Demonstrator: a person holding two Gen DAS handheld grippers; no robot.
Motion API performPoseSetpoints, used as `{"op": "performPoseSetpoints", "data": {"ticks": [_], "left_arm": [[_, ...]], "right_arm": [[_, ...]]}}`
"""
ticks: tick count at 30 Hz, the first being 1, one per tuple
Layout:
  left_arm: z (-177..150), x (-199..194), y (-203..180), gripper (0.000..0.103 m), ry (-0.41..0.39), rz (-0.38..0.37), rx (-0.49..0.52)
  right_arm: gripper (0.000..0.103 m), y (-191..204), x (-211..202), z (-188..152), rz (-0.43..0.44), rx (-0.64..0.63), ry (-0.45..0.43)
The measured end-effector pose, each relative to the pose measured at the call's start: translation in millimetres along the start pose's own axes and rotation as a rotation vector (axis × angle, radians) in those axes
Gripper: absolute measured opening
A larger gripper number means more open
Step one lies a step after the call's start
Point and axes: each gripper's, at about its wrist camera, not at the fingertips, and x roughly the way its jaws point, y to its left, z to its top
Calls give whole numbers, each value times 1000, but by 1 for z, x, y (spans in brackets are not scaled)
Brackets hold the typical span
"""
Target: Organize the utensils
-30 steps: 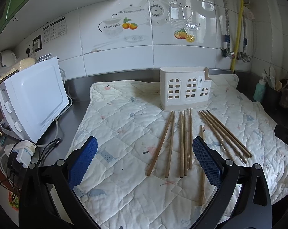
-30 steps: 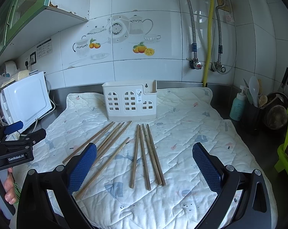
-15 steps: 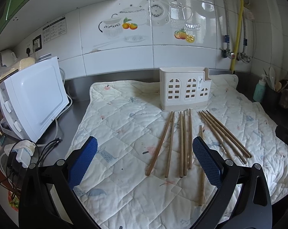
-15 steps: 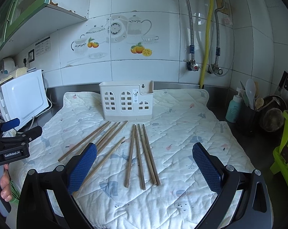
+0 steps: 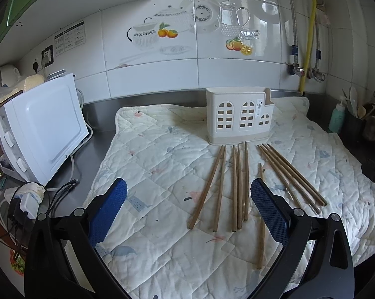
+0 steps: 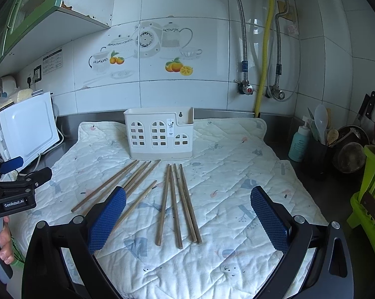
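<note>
Chopsticks [image 6: 173,200] loose on quilted mat [image 6: 237,174] before empty holder [image 6: 160,134] | both jaws spread wide, holding nothing | tip: pinch one stick mid-length, then drop it in upright

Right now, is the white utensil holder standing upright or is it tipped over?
Upright. The white utensil holder stands on its flat base on the quilted mat, open top facing up; the chopsticks lie before it.
</note>
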Motion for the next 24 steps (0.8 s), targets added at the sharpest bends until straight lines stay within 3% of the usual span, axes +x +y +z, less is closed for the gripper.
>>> {"op": "performPoseSetpoints", "data": {"ticks": [24], "left_arm": [[0, 1, -1, 98, 8, 5, 1]], "right_arm": [[97, -2, -3, 1, 4, -2, -9]]}}
